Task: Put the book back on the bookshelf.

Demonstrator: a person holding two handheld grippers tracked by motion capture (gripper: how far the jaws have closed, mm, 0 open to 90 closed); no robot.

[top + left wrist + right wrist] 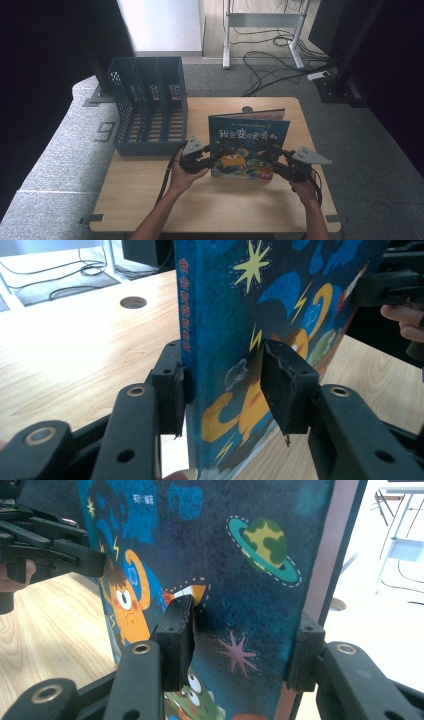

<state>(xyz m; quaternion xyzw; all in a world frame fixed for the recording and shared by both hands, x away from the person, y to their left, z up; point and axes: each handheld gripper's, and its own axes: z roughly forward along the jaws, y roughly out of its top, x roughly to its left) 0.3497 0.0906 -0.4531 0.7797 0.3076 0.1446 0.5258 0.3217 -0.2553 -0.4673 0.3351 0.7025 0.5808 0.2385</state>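
A children's book (248,142) with a dark blue cartoon cover stands upright over the wooden table (150,200), cover facing me. My left gripper (207,161) is shut on its left, spine edge. In the left gripper view the pads (172,392) clamp the book (220,330) by the spine, with the gripper's midpoint (225,390) on the cover. My right gripper (277,165) is shut on the book's right edge. In the right gripper view the gripper (240,645) has one pad (177,640) pressed on the cover (225,540) and the other behind it.
A blue slotted file rack (147,105) with three compartments stands at the table's back left. A round cable hole (247,109) lies behind the book. Cables (280,65) and a white stand (262,22) are on the floor beyond the table.
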